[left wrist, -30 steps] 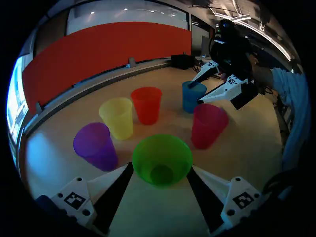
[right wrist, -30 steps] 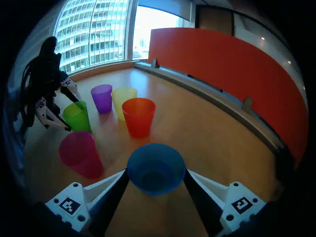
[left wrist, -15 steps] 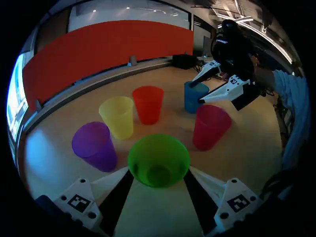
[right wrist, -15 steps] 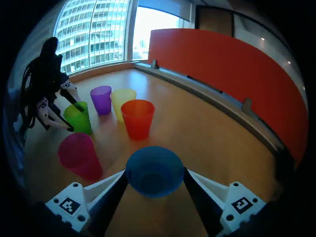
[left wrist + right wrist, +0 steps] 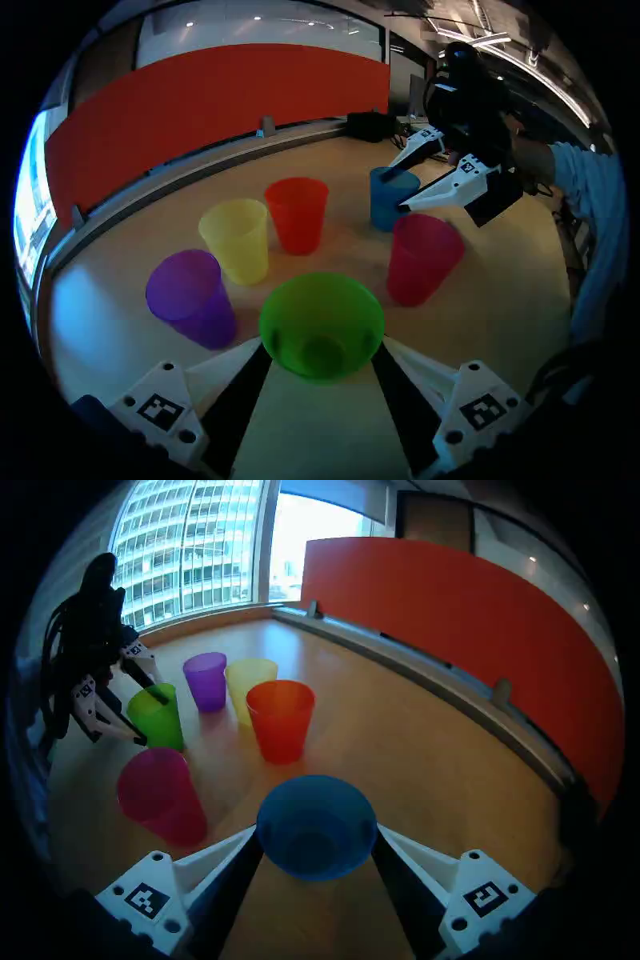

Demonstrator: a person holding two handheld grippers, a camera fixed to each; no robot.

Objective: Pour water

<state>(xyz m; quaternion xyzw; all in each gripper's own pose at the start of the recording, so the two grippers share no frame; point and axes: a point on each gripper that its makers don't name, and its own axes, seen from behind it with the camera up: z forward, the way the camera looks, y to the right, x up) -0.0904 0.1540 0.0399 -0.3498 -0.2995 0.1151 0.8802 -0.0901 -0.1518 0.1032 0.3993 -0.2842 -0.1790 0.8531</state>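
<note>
Over to the left gripper [image 5: 320, 344]: clenched on the green cup [image 5: 324, 320], a finger hard against each side, right at the bottom of the left gripper view. Stands upright, mouth open to the camera. Cannot tell whether resting on the table [image 5: 496, 312] or just off it. Cannot tell about water inside either.

Behind it, a loose ring of cups on the wood. Purple cup [image 5: 190, 298] at the left, near the green one. Yellow cup [image 5: 236, 240] just beside the purple. Orange cup [image 5: 298, 214] just beside the yellow, farther back. Pink cup [image 5: 422, 258] at the right, apart from the green. All upright.

And across the ring, the right gripper [image 5: 317, 832]: grasping the blue cup [image 5: 316, 824], fingers tight on both flanks, upright too. In the left gripper view, seen just behind the pink cup, with a pale blue sleeve [image 5: 588, 188] trailing off towards the right edge.

From the right gripper view, looks back over the lot: orange nearest, then yellow and purple side by side behind it. Pink at the near left, green farther left between the other gripper's fingers.

Beyond the table, a long red panel [image 5: 208, 96]. Tall windows [image 5: 184, 552] at the upper left of the right gripper view, bright with daylight.
</note>
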